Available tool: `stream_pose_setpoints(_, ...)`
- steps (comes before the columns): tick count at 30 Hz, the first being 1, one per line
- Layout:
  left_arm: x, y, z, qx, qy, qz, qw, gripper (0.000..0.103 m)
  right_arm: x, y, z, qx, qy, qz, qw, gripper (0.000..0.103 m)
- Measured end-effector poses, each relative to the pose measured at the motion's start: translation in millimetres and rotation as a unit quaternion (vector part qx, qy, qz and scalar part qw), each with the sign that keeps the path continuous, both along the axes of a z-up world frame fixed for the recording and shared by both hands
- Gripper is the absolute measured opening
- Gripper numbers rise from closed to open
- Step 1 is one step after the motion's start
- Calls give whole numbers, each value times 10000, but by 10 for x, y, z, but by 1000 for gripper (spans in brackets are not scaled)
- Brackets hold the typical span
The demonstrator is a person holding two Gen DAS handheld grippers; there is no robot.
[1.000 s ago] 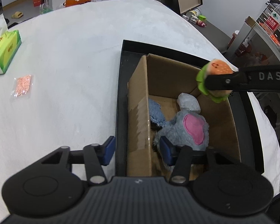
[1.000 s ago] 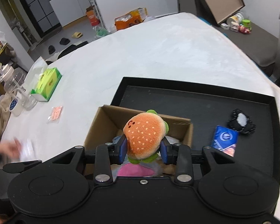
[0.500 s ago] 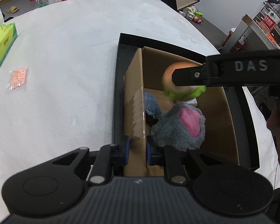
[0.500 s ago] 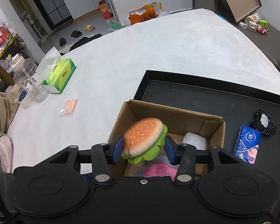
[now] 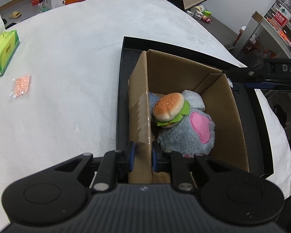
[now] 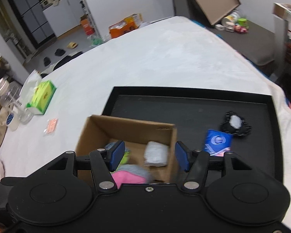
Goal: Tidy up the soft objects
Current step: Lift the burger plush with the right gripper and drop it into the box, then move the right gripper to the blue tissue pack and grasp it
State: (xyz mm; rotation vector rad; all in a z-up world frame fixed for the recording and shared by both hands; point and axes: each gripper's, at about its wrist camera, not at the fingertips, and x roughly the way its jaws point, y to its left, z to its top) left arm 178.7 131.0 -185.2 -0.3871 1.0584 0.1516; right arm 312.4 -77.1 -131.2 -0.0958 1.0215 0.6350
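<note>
A burger plush [image 5: 169, 109] lies inside the cardboard box [image 5: 184, 69], resting on a grey plush toy with a pink ear [image 5: 186, 134]. A white pouch [image 5: 194, 99] sits behind them. My left gripper [image 5: 142, 156] is shut on the box's left wall, one pad on each side. My right gripper [image 6: 149, 155] hovers over the box's near right corner [image 6: 172, 136]. Its jaws are opening and nothing is between them. In the right wrist view the pink ear [image 6: 128, 176] and the white pouch [image 6: 156, 153] show below the fingers.
The box stands in a black tray [image 6: 184, 108] on a white cloth. A blue packet [image 6: 218, 140] and a black knit item [image 6: 234, 124] lie in the tray's right part. A green tissue box [image 5: 3, 52] and an orange packet [image 5: 21, 86] lie left.
My right gripper carried the burger plush over the box, let it go into the box and drew back to the right. My left gripper closed on the box's left wall.
</note>
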Motion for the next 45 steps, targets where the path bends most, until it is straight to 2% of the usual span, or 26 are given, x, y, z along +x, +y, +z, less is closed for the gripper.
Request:
stream_pose_setpoints(5,33,-35,59,155,-23,50,9999,17,164,-285,-6,-41,-78,-317,9995,57)
stream_pose_setpoints(11,123,-116,124,360,-51,63,9993,21,329,-567,-164,-162,27,-682,9975,57)
stream_pose_setpoints(18,223,-167,167,474,-113,155,9987,37,430,-705,-463,-291,321,-811,9958,57)
stream_pose_setpoints(27,343,-217,167,572,-124,198,9981,47,582,-693,-878,-373,674,-914,9928,68)
stream_pose_setpoints(34,446,-265,120,668,-39,187,9976,52,697,-630,-1071,-370,861,-900,9915,70)
stream_pose_setpoints(38,471,-266,93,677,14,193,9975,53,746,-553,-1171,-420,893,-813,9918,71)
stream_pose_setpoints(40,482,-265,81,662,41,188,9976,53,749,-524,-1189,-472,766,-764,9930,72)
stream_pose_setpoints(42,491,-269,70,686,61,170,9975,53,734,-484,-1183,-624,621,-680,9938,70)
stream_pose_setpoints(45,501,-269,66,691,65,186,9974,53,720,-469,-1147,-852,460,-653,9932,53)
